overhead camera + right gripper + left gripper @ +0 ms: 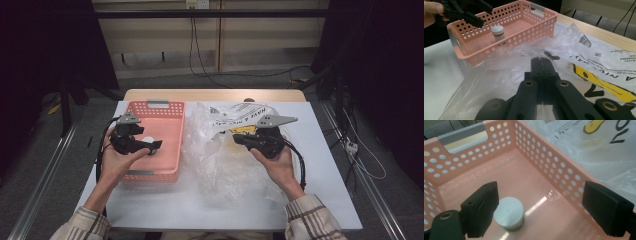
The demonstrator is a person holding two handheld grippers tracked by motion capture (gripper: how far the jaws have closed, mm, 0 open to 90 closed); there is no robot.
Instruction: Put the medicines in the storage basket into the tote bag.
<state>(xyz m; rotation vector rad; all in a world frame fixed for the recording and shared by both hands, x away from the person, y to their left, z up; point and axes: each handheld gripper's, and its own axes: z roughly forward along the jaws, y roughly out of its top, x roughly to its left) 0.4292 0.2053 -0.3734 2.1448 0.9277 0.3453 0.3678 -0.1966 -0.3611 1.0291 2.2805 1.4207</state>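
A pink perforated basket [157, 105] sits at the table's left, and a small jar with a white lid [509, 213] stands upright on its floor. My left gripper [544, 205] hovers over the basket with its jaws wide apart. The jar is below and just beside the left pad [484, 207], and neither pad touches it. In the right gripper view the jar [498, 32] stands free inside the basket [506, 45]. My right gripper [541, 61] is shut, its tips low over a crumpled clear plastic bag [499, 67]. I cannot tell whether any film is pinched.
The bag [225, 165], printed with black text and a yellow mark, spreads over the middle of the white tabletop [325, 200], touching the basket's right wall. Cables run along the floor beyond the table's far edge.
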